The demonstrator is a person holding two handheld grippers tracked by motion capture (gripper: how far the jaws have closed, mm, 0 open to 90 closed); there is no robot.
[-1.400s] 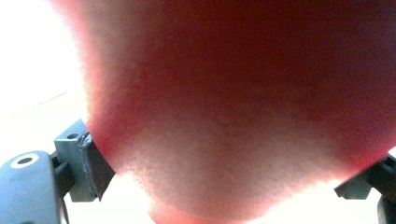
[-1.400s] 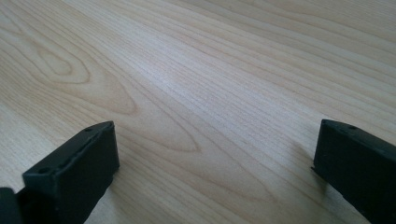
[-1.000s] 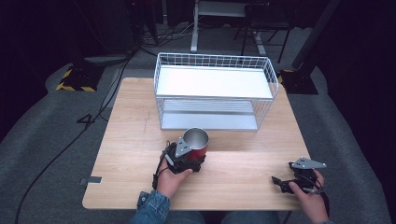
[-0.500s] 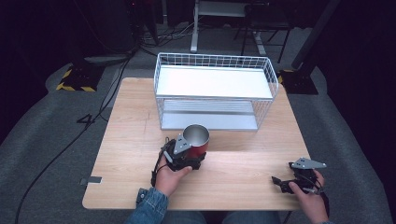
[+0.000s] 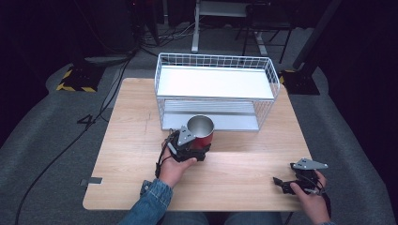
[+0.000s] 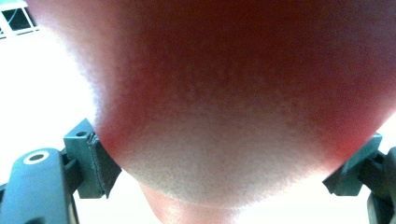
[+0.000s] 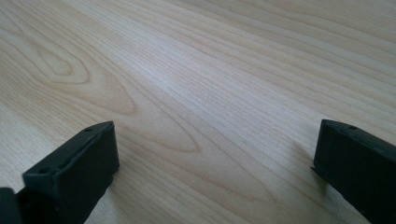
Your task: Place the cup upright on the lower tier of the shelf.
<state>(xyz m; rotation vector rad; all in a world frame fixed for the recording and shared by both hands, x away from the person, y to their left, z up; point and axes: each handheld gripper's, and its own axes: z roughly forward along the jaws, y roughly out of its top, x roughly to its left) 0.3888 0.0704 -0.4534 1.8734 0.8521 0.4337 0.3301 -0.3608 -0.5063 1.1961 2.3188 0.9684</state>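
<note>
Red cup with silver inside, white wire rack, pale wood-grain table, black tongs.

The cup in the left gripper has a shiny metal inside and a matt red outside. Under the right gripper, the table is smooth pale wood with visible grain. Beyond the cup stands a white wire rack.

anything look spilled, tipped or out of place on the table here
Nothing stands out. The red cup is upright with the left gripper closed on its sides, just in front of the wire rack. The right gripper is open low over the bare table. No spills or damage show.
</note>
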